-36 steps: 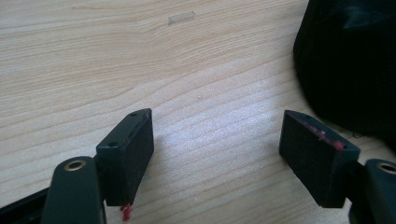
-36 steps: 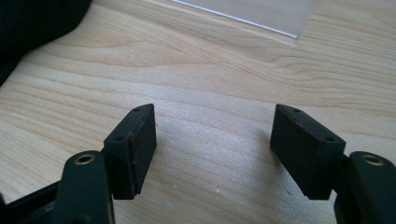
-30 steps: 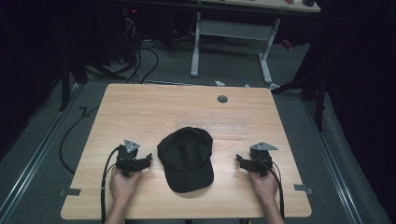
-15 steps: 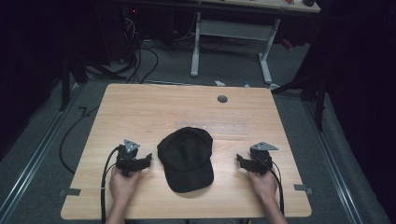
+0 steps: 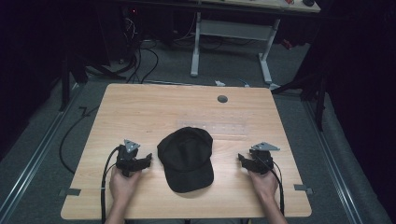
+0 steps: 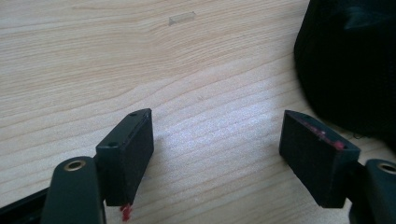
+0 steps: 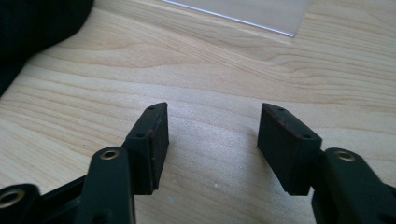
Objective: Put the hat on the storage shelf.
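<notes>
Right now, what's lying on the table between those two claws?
In the high view, a black cap lies on the table between the left claw and the right claw, touching neither.

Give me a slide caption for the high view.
Black cap on a wooden table, open left gripper and right gripper either side.

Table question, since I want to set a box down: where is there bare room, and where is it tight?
The far half of the table, between the black cap and the round grommet hole, is bare wood. The near strip is crowded: the left gripper and right gripper flank the cap, both open.
</notes>
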